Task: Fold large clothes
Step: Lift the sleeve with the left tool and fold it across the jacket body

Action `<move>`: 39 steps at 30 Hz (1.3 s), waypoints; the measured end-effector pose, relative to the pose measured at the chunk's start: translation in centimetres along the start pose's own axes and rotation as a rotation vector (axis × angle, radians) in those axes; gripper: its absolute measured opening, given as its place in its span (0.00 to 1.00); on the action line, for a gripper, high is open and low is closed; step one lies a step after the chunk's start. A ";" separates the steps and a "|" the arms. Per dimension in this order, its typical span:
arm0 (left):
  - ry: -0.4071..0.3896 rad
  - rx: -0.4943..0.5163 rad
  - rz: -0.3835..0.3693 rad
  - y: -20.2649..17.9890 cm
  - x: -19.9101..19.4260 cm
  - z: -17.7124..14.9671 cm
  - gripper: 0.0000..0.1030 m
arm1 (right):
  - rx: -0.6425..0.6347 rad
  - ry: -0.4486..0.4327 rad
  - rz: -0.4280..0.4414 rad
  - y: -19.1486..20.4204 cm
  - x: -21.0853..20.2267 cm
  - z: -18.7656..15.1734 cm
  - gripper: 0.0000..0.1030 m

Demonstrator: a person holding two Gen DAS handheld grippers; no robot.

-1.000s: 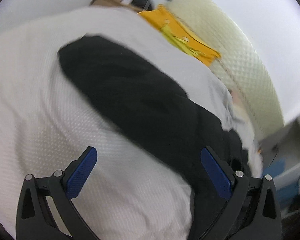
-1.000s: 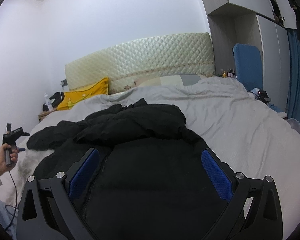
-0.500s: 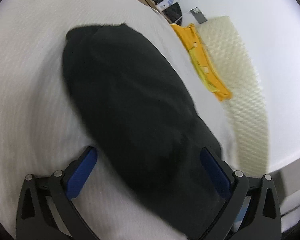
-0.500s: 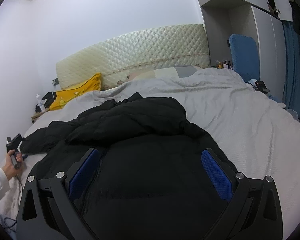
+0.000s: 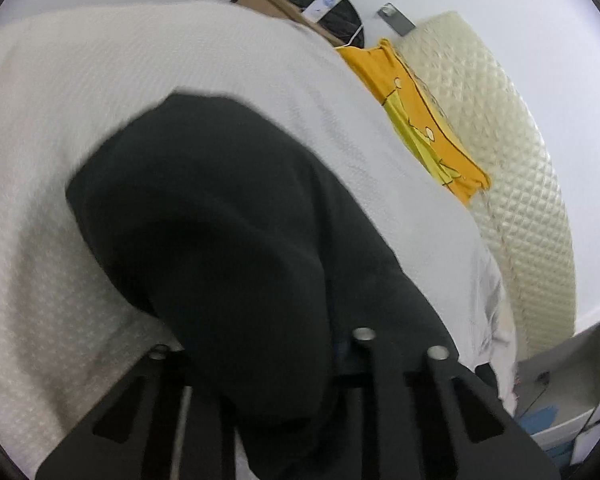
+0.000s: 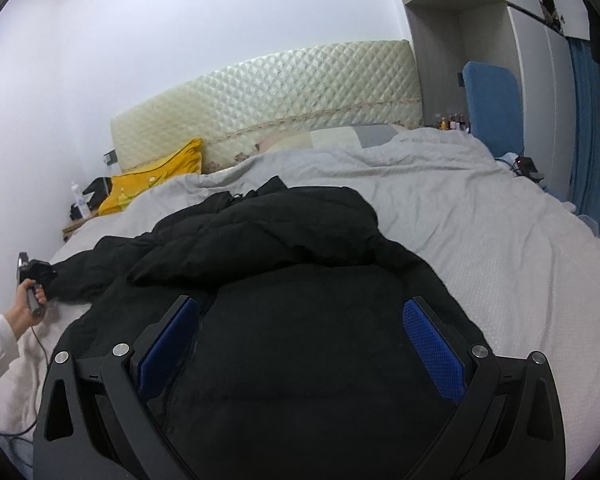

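1. Left tool (image 5: 300, 364) had just been closing, pinching the black jacket's sleeve (image 5: 228, 240) on the bed (image 5: 40, 160).
2. Right tool (image 6: 300, 344) hung spread above the jacket body (image 6: 300, 380).
3. Best carry the sleeve inward, flat.

- Bed (image 6: 480, 240): covered by a pale grey textured spread.
- Black padded jacket (image 6: 300, 320): lies spread on it.
- Yellow pillow (image 6: 156, 184): at the headboard (image 6: 268, 96).

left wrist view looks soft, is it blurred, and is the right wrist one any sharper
Left wrist view: black jacket sleeve has smeared edges and the bedspread weave is soft. Both views bend strongly at the rim. Right wrist view: sharper, with crisp blue pads and headboard quilting under even light.
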State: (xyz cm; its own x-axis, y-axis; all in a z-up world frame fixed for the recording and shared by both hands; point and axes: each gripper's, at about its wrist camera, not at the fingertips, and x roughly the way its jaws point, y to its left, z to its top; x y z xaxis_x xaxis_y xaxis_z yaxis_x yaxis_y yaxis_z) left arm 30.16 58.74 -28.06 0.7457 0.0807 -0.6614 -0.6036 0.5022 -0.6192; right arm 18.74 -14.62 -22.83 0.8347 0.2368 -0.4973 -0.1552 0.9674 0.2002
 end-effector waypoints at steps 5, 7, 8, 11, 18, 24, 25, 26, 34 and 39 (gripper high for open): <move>-0.031 0.035 0.040 -1.1 -2.7 0.4 0.07 | 0.001 0.008 0.008 0.1 -0.1 0.1 1.00; -0.047 0.049 0.049 -1.4 -4.2 0.4 0.06 | 0.000 0.002 0.010 0.2 -0.3 0.2 1.00; -0.055 0.058 0.051 -1.8 -5.0 0.5 0.06 | 0.001 -0.002 0.015 0.2 -0.5 0.3 1.00; -0.077 0.088 0.052 -3.3 -6.9 0.8 0.06 | -0.002 -0.008 0.022 0.2 -0.8 0.3 1.00; -0.130 0.166 0.050 -8.3 -11.1 0.7 0.05 | -0.061 -0.045 0.030 1.0 -2.3 0.7 1.00; -0.173 0.253 0.031 -13.8 -14.0 -0.2 0.05 | -0.048 -0.072 0.059 0.3 -3.7 1.1 1.00; -0.181 0.273 0.029 -14.8 -14.6 -0.4 0.05 | -0.044 -0.075 0.059 0.1 -3.9 1.1 1.00; -0.190 0.291 0.028 -15.7 -15.0 -0.7 0.05 | -0.036 -0.079 0.064 -0.2 -4.2 1.2 1.00; -0.226 0.410 -0.003 -22.3 -18.3 -3.8 0.05 | -0.032 -0.131 0.058 -1.6 -6.5 1.5 1.00; -0.241 0.471 -0.021 -25.9 -20.0 -5.7 0.05 | -0.066 -0.165 0.080 -1.3 -7.9 1.7 1.00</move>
State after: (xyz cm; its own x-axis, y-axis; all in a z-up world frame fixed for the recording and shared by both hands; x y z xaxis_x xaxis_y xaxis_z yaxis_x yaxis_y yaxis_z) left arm 29.28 39.22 -1.21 0.8334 0.2341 -0.5006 -0.4367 0.8340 -0.3371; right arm 13.28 -17.94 -17.73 0.8927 0.3002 -0.3360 -0.2541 0.9513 0.1747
